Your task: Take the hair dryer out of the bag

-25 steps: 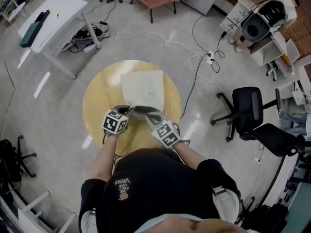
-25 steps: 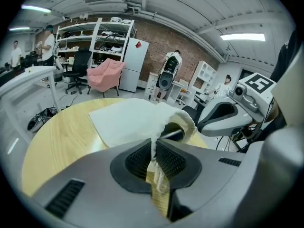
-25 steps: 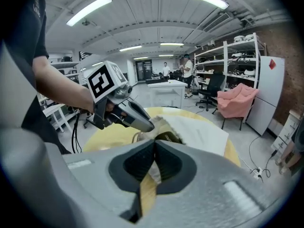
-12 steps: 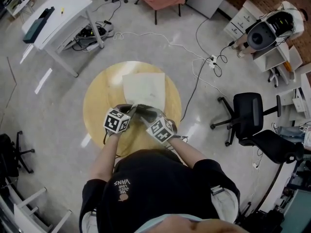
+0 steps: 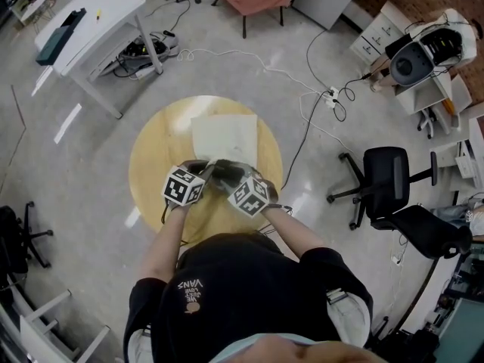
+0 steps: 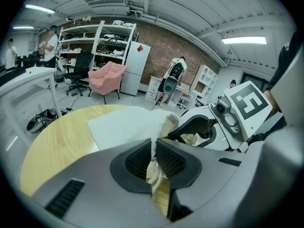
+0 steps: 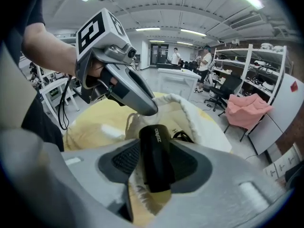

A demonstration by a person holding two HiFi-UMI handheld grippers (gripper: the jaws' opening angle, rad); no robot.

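Hair dryer [image 7: 154,141]: black barrel lies in the mouth of the white cloth bag [image 5: 224,136] on the round wooden table [image 5: 151,165], near end poking out toward the person.

Left gripper [image 6: 153,158] is clamped on a fold of the bag's rim fabric at the near edge. Good anchor, leave it there.

Right gripper [image 7: 156,161]: jaws have just been opening and now straddle the barrel, one pad on each side. Can't see them squeezing it yet, so I read this as open around it, not gripping.

Step in hand, as I judge it, is getting the grasp before the pull.
- Push the right jaws a bit further down the barrel so the pads sit on its body, not the end lip.
- Check that no bag fabric or drawstring is caught between pad and barrel; the frayed rim sits just below the jaws.
- Close firmly, since smooth plastic will likely slip.
- Pull back along the barrel's axis, with the left holding the rim down and taut.
- A dark cord shows inside the bag behind the barrel and may snag.
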